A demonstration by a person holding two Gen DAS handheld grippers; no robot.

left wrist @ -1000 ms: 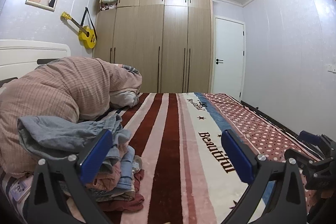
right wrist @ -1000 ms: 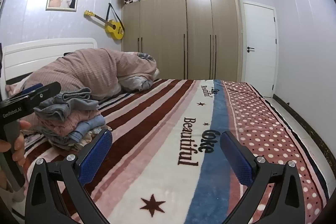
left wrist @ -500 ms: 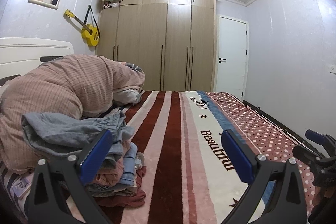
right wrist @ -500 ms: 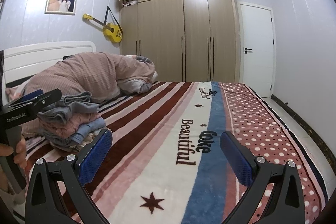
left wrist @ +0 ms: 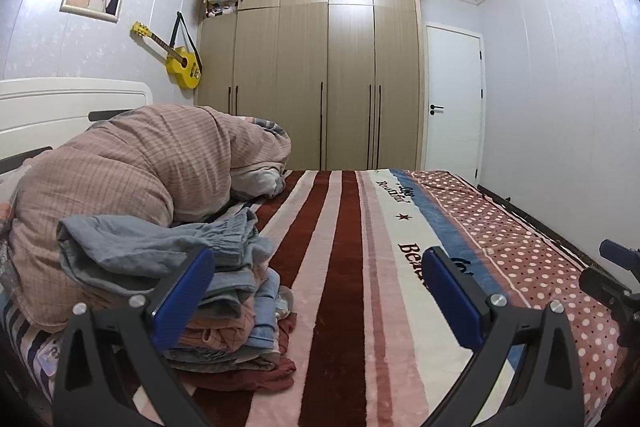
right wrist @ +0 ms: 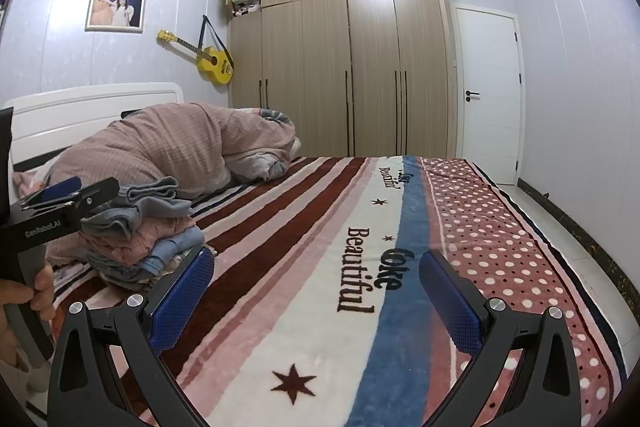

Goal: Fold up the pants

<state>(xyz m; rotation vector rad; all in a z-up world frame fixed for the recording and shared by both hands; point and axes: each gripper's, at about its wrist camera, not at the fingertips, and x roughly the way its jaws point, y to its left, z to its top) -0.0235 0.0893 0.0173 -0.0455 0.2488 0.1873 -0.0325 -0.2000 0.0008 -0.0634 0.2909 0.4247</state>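
Observation:
A pile of folded clothes (left wrist: 224, 303) sits on the left side of the bed, with grey-blue pants (left wrist: 140, 247) on top; it also shows in the right wrist view (right wrist: 140, 231). My left gripper (left wrist: 316, 291) is open and empty, its left finger just in front of the pile. My right gripper (right wrist: 316, 295) is open and empty above the striped blanket (right wrist: 320, 267). The left gripper also shows from the side in the right wrist view (right wrist: 68, 193), close to the pile. Part of the right gripper shows at the right edge of the left wrist view (left wrist: 612, 275).
A bunched pink checked duvet (left wrist: 148, 163) lies behind the pile by the white headboard (left wrist: 72, 103). A wardrobe (left wrist: 328, 75) and a white door (left wrist: 454, 99) stand at the far wall. A yellow guitar (left wrist: 182, 65) hangs on the left wall. The floor (right wrist: 568, 239) runs along the bed's right side.
Both grippers have shifted slightly, the left one nearer and lower toward the clothes pile. Both stay open and empty. The pile has not moved.

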